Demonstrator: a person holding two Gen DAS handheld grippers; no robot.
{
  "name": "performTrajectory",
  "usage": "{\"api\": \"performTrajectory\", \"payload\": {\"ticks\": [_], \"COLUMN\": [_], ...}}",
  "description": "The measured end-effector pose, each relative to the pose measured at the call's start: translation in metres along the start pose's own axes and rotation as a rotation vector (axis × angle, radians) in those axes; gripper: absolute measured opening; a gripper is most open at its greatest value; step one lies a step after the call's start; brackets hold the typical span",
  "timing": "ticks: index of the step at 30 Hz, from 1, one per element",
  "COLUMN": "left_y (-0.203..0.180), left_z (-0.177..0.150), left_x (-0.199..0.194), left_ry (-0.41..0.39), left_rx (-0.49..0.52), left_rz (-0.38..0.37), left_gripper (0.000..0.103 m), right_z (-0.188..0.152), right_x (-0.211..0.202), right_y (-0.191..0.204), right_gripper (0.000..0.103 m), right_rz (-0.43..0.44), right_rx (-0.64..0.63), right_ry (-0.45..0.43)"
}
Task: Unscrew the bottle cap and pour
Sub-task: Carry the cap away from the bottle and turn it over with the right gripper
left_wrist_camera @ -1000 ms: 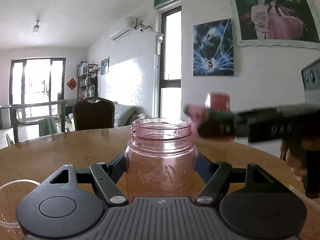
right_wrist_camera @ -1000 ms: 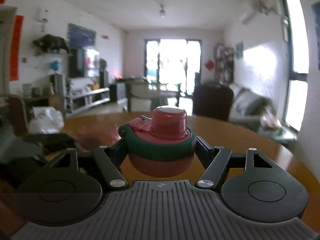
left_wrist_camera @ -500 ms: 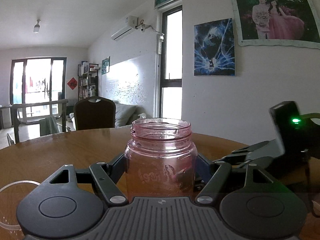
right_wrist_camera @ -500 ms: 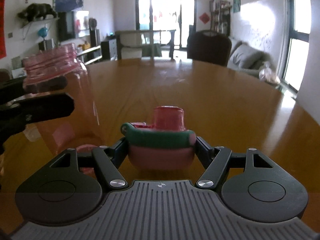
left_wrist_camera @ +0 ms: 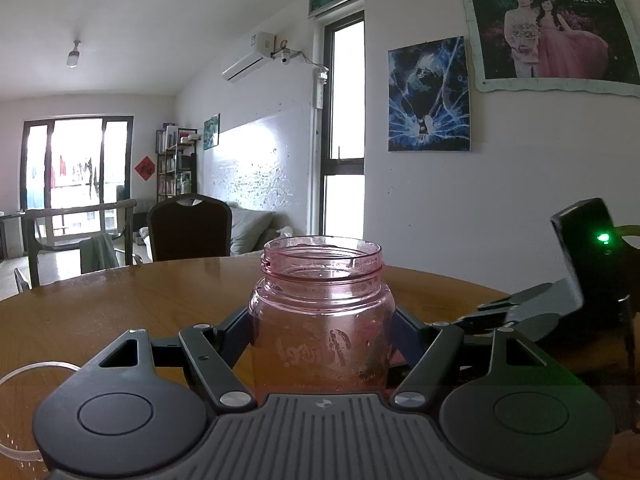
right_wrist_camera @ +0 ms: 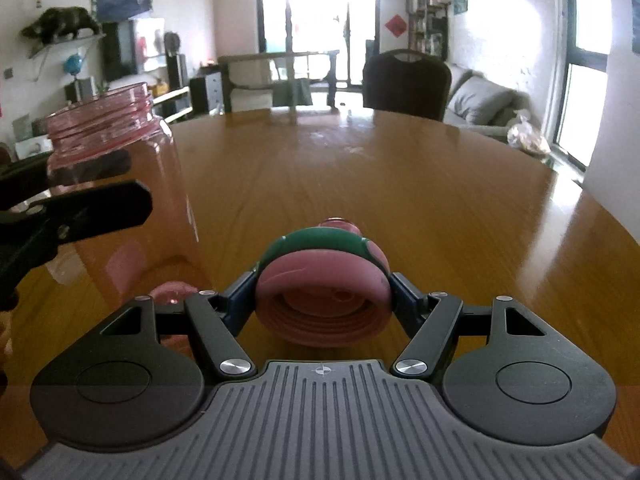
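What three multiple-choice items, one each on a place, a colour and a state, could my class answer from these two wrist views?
1. Where is the cap?
A. On the bottle
B. In the right gripper
C. Flat on the table, untouched

2. What colour is the band around the cap?
A. Green
B. Yellow
C. White

3. What state is the bottle in?
A. Capped
B. Lying down
C. Open, upright, held by the left gripper

Answers:
1 B: the right gripper clamps the cap from both sides.
2 A: a green ring shows above the pink rim.
3 C: the bare threaded mouth points up, between the fingers of the left gripper.
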State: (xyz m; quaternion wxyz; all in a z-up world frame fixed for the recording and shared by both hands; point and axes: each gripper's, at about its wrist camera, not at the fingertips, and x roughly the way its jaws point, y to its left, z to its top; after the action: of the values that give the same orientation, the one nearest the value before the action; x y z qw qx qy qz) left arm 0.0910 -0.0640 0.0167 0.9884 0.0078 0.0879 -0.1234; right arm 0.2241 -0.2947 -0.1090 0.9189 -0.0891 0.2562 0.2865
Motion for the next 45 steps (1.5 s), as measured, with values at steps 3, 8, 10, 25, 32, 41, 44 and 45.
{"api": "performTrajectory", "payload": {"ticks": [3,8,10,25,32,41,44,45], "left_y": [0.002,0.003,0.004,0.006,0.006,0.006,0.005,0.006], "left_z": [0.0,-0.001,-0.001,-0.005,-0.006,-0.005,-0.004,-0.004], "left_x": [0.002,0.002,0.004,0.008,0.007,0.007,0.007,0.008], "left_ry": [0.0,-0.001,-0.001,-0.003,-0.002,0.0,0.0,0.0], "left_rx": [0.0,0.0,0.002,0.003,0.003,0.002,0.002,0.001], "left_rz": [0.0,0.001,0.001,0.004,0.003,0.002,0.002,0.002], "left_gripper": [0.072,0.072,0.072,0.072,0.072,0.072,0.072,0.072], "right_z": [0.0,-0.001,-0.003,-0.021,-0.004,0.011,0.015,0.015], "right_x": [-0.004,-0.009,-0.01,-0.013,-0.015,-0.015,-0.018,-0.02], "right_y": [0.002,0.006,0.005,-0.003,0.004,0.005,0.004,0.004], "right_gripper": [0.072,0.073,0.073,0.077,0.083,0.09,0.096,0.096], "right_rz": [-0.01,-0.013,-0.012,0.0,-0.003,-0.002,0.026,0.033], "right_rx": [-0.006,-0.025,-0.018,0.053,-0.001,-0.027,-0.066,-0.078], "right_ry": [0.02,0.028,0.014,0.044,0.104,0.154,0.165,0.166]}}
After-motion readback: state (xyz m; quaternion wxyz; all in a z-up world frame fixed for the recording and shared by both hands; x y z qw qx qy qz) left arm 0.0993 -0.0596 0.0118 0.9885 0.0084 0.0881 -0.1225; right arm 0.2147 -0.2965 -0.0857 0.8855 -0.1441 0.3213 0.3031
